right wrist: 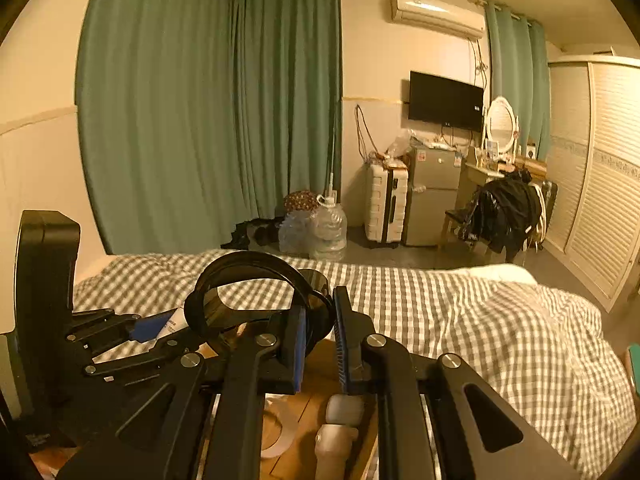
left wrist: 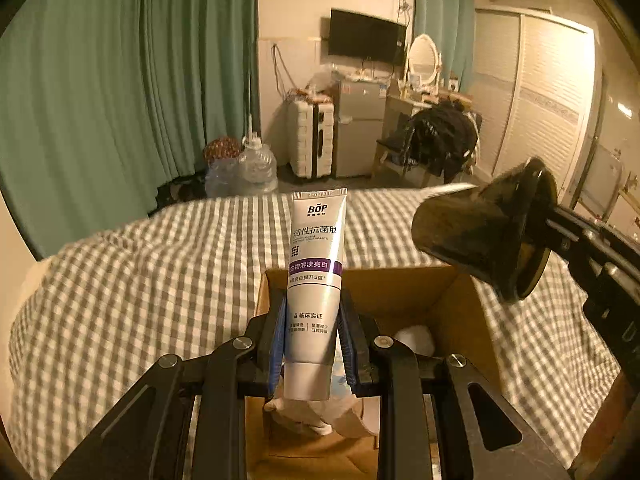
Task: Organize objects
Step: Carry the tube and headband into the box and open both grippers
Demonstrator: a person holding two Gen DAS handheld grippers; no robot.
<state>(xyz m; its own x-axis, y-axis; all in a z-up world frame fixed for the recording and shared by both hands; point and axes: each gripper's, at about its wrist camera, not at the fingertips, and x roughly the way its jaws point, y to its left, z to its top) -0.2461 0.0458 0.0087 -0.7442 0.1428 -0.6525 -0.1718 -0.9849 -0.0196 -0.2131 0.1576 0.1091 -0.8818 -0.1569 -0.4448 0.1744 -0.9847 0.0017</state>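
Two claws: both loaded, both hanging over the cardboard box (left wrist: 440, 292) on the checked bed (left wrist: 140, 280).
Left claw (left wrist: 312, 344): clamped on the toothpaste tube (left wrist: 316, 264), cap end down at 6 o'clock, crimped end at 12, so it looks lined up to drop straight into the box.
Right claw (right wrist: 318, 344): pinching the rim of a dark cup (right wrist: 256, 292), seen in the left view at 2 o'clock (left wrist: 480, 236) above the box's far corner, mouth sideways.
Box contents: white items (left wrist: 414, 340) already lie inside.
Judgement: toothpaste goes first; the cup waits clear of its path.
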